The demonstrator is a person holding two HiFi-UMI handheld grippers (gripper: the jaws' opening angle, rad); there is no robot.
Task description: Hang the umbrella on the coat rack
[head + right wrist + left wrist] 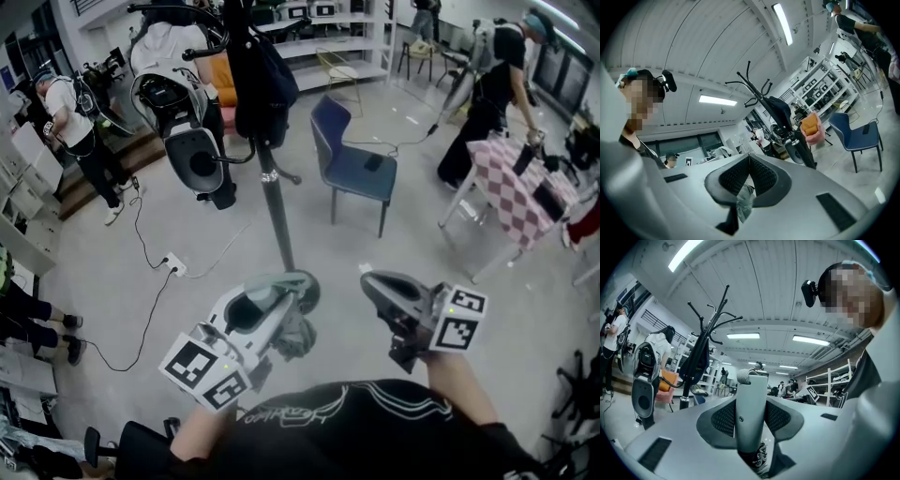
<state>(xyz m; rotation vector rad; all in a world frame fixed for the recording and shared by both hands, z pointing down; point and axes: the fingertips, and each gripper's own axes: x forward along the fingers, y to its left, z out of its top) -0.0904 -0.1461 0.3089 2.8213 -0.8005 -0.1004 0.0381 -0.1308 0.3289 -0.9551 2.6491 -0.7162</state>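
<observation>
Showing the carrying step, as judged from the layout: the umbrella (751,399) is not yet hung and stands upright in the left tongs (272,314), whose pads press on either side of its grey handle. A woven strap loop (743,376) sits at the handle's top. The right tongs (749,161) are closed. A grey-green scrap of fabric shows at their base, and it cannot be told what it is or whether it is pinched. The rack (275,206) stands ahead of both tongs, near but apart from them, with a dark garment (253,75) draped over its upper part. Bare hooks (717,319) show at its crown in the left gripper view. The next move probably calls for lifting the umbrella well above its present level to one of those bare hooks, clear of the garment. The loop would then be slipped over the hook tip before the left grip is released.
</observation>
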